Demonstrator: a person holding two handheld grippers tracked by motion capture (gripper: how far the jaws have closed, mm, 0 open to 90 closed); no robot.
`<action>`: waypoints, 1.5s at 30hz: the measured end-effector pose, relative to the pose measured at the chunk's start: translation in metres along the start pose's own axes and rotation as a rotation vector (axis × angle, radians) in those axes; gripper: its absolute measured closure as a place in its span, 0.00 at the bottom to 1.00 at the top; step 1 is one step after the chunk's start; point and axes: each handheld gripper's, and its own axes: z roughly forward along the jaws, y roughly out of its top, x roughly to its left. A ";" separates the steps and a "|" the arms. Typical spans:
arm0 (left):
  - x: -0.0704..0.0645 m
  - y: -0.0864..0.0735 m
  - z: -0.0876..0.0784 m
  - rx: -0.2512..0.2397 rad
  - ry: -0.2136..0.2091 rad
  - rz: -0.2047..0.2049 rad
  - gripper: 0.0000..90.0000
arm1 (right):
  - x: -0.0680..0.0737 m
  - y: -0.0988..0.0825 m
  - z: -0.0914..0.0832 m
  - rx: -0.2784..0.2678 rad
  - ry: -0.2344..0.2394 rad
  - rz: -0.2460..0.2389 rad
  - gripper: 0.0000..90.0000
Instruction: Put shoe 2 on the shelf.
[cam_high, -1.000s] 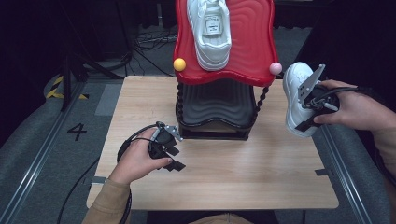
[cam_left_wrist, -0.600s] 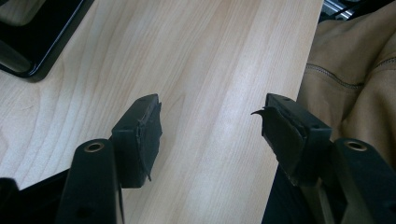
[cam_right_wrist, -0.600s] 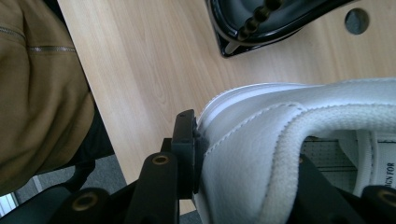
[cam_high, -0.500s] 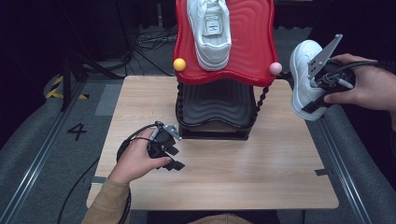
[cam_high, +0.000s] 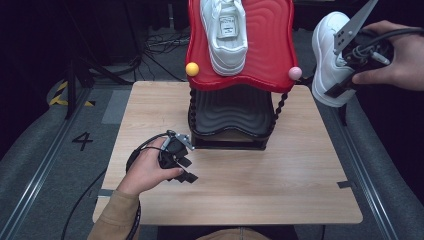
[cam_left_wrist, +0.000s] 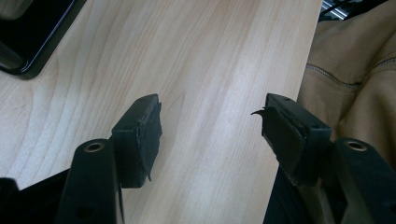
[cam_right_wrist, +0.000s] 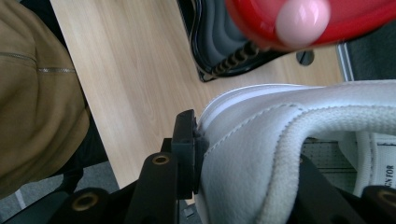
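A white sneaker (cam_high: 327, 60) hangs in the air to the right of the red top shelf (cam_high: 270, 50), level with its pink ball (cam_high: 295, 73). My right gripper (cam_high: 350, 62) is shut on the sneaker's heel collar (cam_right_wrist: 261, 154), one pad (cam_right_wrist: 186, 149) pressed on its outer side. A second white sneaker (cam_high: 225, 35) lies on the red shelf, left of its middle. My left gripper (cam_high: 182, 167) rests on the wooden table (cam_high: 280, 170) near the rack's front left corner, jaws open over bare wood (cam_left_wrist: 210, 116), nothing between its pads (cam_left_wrist: 140, 135).
The rack has a black lower shelf (cam_high: 230, 112) under the red one, twisted black posts (cam_high: 278, 107) and a yellow ball (cam_high: 192, 69) at the left corner. A tan sleeve (cam_left_wrist: 355, 65) lies at the table's near edge. Cables (cam_high: 155, 50) litter the floor behind.
My right gripper has lifted the sneaker up and away, from beside the lower shelf to the height of the red shelf. The left gripper has stayed still.
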 end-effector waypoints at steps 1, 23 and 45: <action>0.000 0.000 0.000 -0.004 -0.001 -0.002 0.42 | 0.001 0.004 -0.003 -0.005 -0.004 -0.005 0.79; 0.002 -0.002 0.000 0.000 -0.013 0.005 0.42 | 0.005 0.097 -0.019 -0.011 -0.063 -0.137 0.79; 0.007 -0.006 0.000 -0.006 -0.021 -0.003 0.42 | -0.002 0.148 0.013 0.000 -0.072 -0.234 0.78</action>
